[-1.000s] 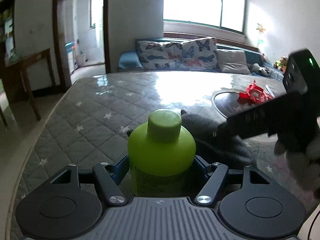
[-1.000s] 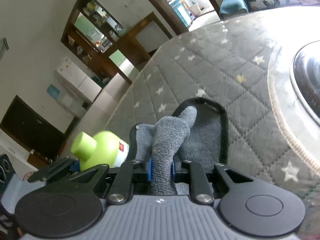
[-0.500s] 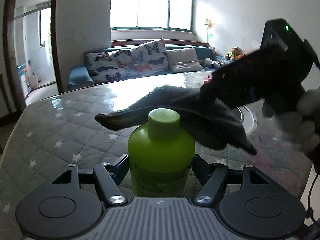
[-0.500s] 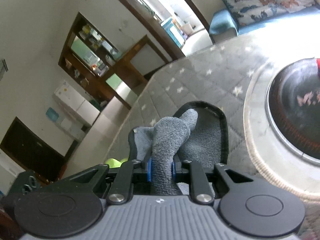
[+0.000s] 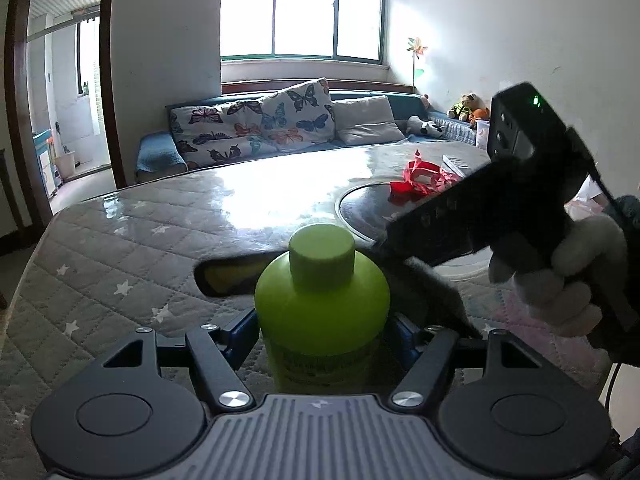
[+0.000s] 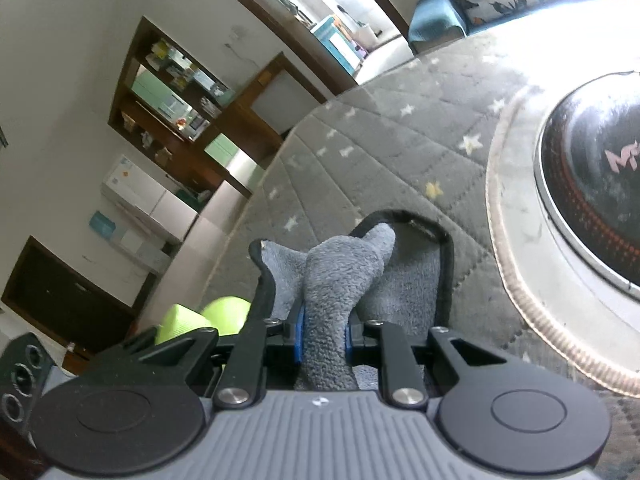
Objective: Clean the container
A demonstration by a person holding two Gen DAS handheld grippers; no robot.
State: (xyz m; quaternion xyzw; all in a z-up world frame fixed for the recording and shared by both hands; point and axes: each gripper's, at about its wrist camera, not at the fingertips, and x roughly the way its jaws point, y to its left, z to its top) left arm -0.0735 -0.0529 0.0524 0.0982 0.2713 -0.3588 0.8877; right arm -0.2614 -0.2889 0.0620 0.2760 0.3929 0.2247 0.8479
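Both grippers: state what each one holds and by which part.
Left gripper clamps the green bottle by its body, below the shoulder. Right gripper pinches the grey cloth at a bunched fold.

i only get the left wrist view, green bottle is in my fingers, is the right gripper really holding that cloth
observer: yes, the right gripper is shut on the grey cloth, with a fold pinched between its blue pads.
operator: where is the bottle from that side
observer: the green bottle peeks out just left of the cloth's black-trimmed edge; I cannot tell whether they touch.
operator: and the rest of the cloth
observer: it spreads forward past the fingers, above the quilted table cover.
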